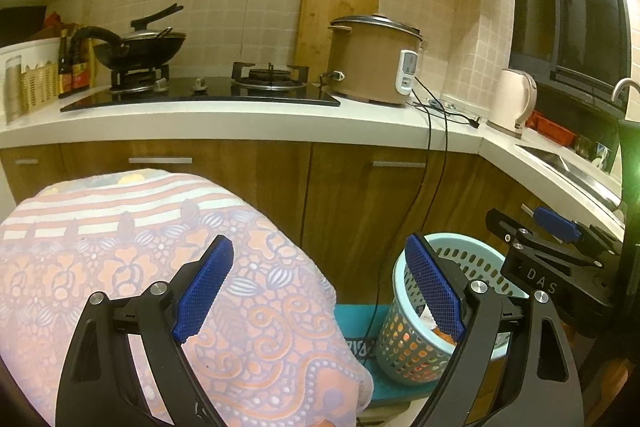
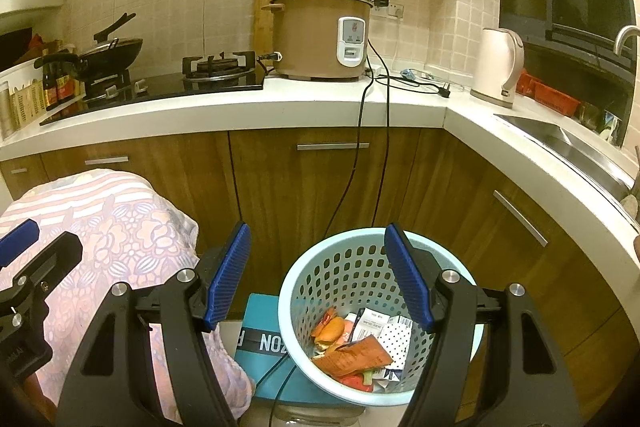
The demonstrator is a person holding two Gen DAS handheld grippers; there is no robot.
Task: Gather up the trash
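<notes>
At far left a pink and lilac floral-patterned cloth (image 1: pixel 168 267) lies draped over some low rounded thing in front of the brown wooden cabinet doors (image 1: pixel 260 179); no litter shows on it. The left gripper (image 1: pixel 320 291) hangs over its right edge, fingers spread wide with nothing between them.

Right of the cloth, low down on a teal flat box (image 2: pixel 260 339), stands the pale blue perforated plastic waste basket (image 2: pixel 320 291). It is upright, mouth facing up, its long axis vertical. Inside lie the collected scraps: an orange crumpled wrapper (image 2: pixel 352 359), white printed paper slips (image 2: pixel 372 327) and what may be food remains, though the heap is too jumbled to sort.

The right gripper (image 2: pixel 320 275) hovers above the basket's mouth, angled down toward it, fingers moderately wide and empty. It is the nearer hand; from the left fingers the basket lies down and to the right.

Above, the white counter (image 2: pixel 320 107) carries a brown rice cooker (image 2: pixel 320 39) and a cream kettle (image 2: pixel 500 67); I see no loose trash there, so the collecting looks nearly done.
</notes>
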